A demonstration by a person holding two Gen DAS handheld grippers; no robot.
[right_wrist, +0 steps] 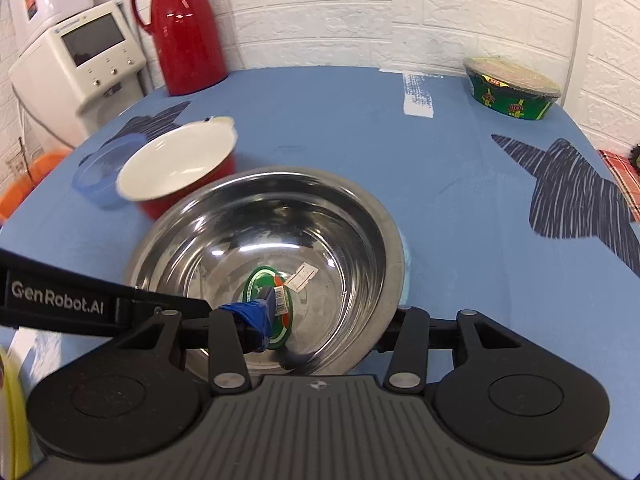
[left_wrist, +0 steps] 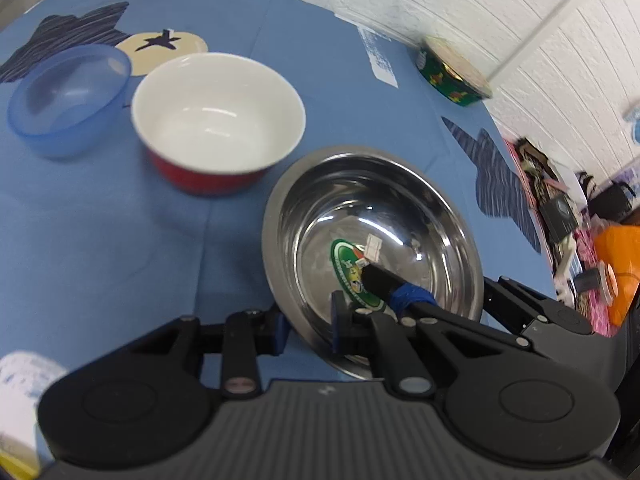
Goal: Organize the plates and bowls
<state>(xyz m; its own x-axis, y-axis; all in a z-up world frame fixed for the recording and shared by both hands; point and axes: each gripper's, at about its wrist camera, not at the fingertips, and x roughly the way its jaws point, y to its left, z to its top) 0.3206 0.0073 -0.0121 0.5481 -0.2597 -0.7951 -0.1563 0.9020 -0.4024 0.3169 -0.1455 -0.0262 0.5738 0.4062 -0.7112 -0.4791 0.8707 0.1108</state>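
Note:
A steel bowl (left_wrist: 372, 216) (right_wrist: 264, 240) with a green sticker inside sits over the blue tablecloth. My left gripper (left_wrist: 310, 326) is shut on its near rim, one blue pad outside and one inside. My right gripper (right_wrist: 328, 312) stands open across the bowl's other side: its blue-taped finger (left_wrist: 384, 282) reaches inside, and the other finger is outside the rim, mostly hidden. A red bowl with a white inside (left_wrist: 218, 116) (right_wrist: 176, 160) stands just beyond the steel bowl. A clear blue plastic bowl (left_wrist: 68, 96) (right_wrist: 104, 168) is to its left.
A red thermos jug (right_wrist: 186, 28) and a white appliance (right_wrist: 80, 60) stand at the back left. A sealed green noodle bowl (right_wrist: 512, 88) (left_wrist: 452, 72) sits at the back right near the brick wall. The table edge curves down the right side, with clutter beyond it.

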